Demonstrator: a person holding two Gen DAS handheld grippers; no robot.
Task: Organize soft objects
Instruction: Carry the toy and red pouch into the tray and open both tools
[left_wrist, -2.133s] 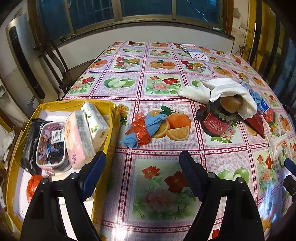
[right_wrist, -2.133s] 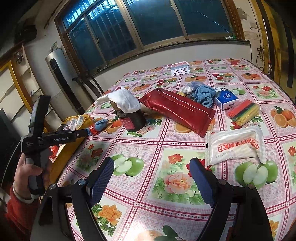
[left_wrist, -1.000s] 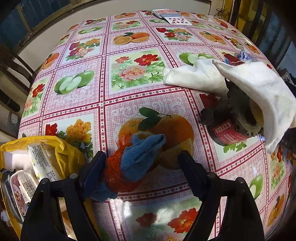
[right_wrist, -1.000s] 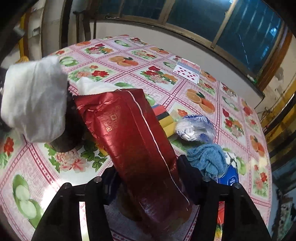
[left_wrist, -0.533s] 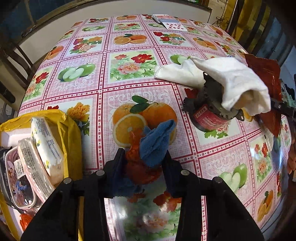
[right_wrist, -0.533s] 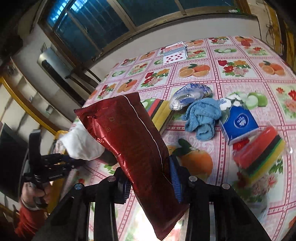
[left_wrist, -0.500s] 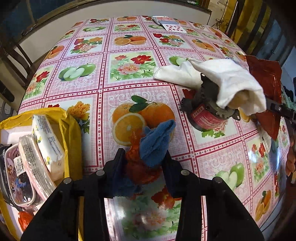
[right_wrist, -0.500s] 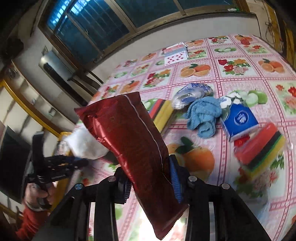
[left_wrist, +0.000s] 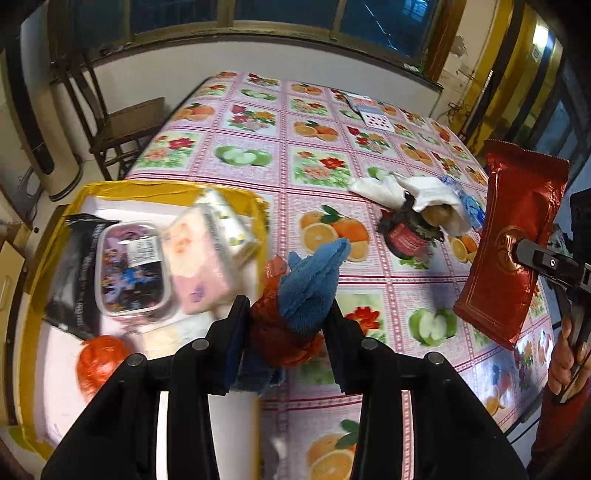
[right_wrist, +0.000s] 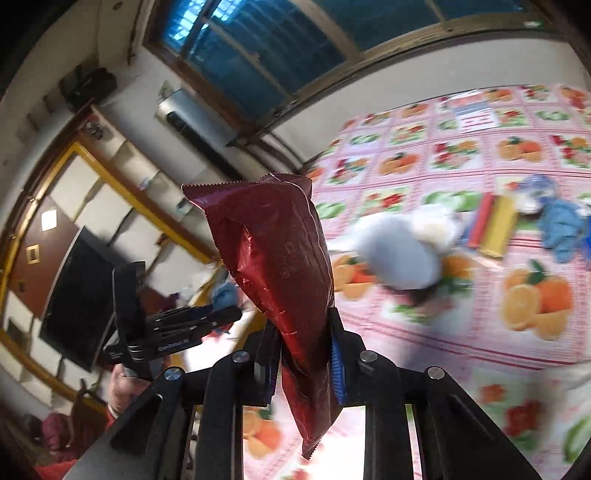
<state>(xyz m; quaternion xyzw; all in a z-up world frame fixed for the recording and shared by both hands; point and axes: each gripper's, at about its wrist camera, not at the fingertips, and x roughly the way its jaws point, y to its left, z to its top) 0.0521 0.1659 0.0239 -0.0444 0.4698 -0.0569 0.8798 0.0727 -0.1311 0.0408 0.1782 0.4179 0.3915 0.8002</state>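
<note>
While left hand-held gripper (left_wrist: 286, 325) clamps blue cloth (left_wrist: 314, 280), right hand-held gripper (right_wrist: 303, 360) pinches red packet (right_wrist: 280, 266).

left wrist: close, looking down over table (left_wrist: 280, 155) | right wrist: close, tilted up | shared: the table

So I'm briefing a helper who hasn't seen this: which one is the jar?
On the fruit-print tablecloth, look right of the yellow box. The jar is dark with a red label, the only thing with a white cloth draped over its top.
</note>
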